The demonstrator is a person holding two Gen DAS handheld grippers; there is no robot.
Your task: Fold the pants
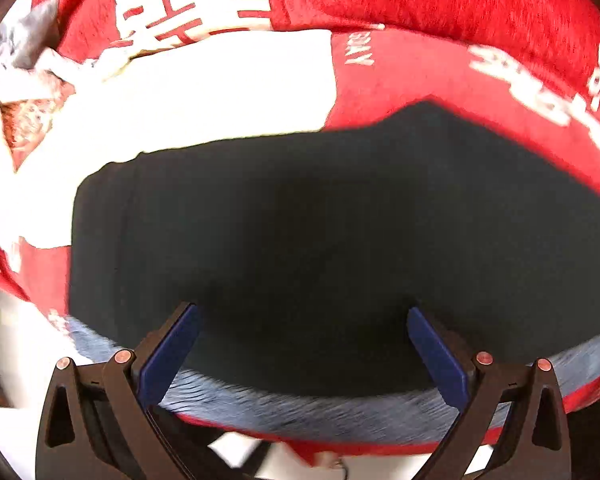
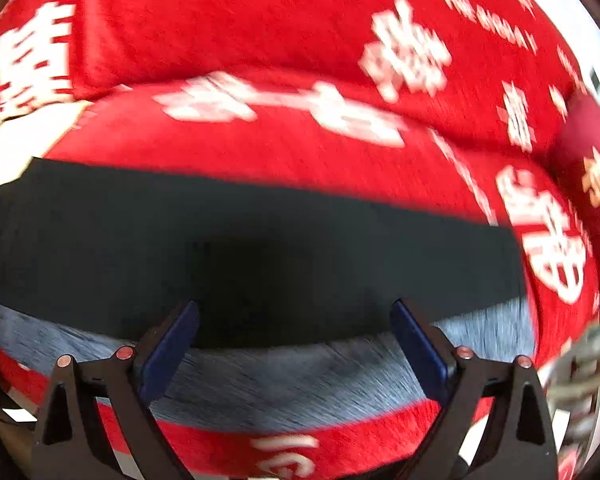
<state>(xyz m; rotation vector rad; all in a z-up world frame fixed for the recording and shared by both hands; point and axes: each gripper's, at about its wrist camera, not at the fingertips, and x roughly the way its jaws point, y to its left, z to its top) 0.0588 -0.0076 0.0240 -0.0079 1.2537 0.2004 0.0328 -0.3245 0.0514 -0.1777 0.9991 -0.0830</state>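
Dark pants lie flat on a red cushion cover, with a grey fleecy lining showing along their near edge. My left gripper hovers over the pants, its blue pads wide apart and nothing between them. In the right wrist view the same dark pants stretch across the frame, their grey lining nearest the camera. Above that near edge my right gripper stands open and holds nothing. Both views are blurred by motion.
The red cover with white characters rises behind the pants as a backrest. A white cloth lies at the left of the pants, with crumpled grey and patterned fabric beyond it. A red cushion sits at the right.
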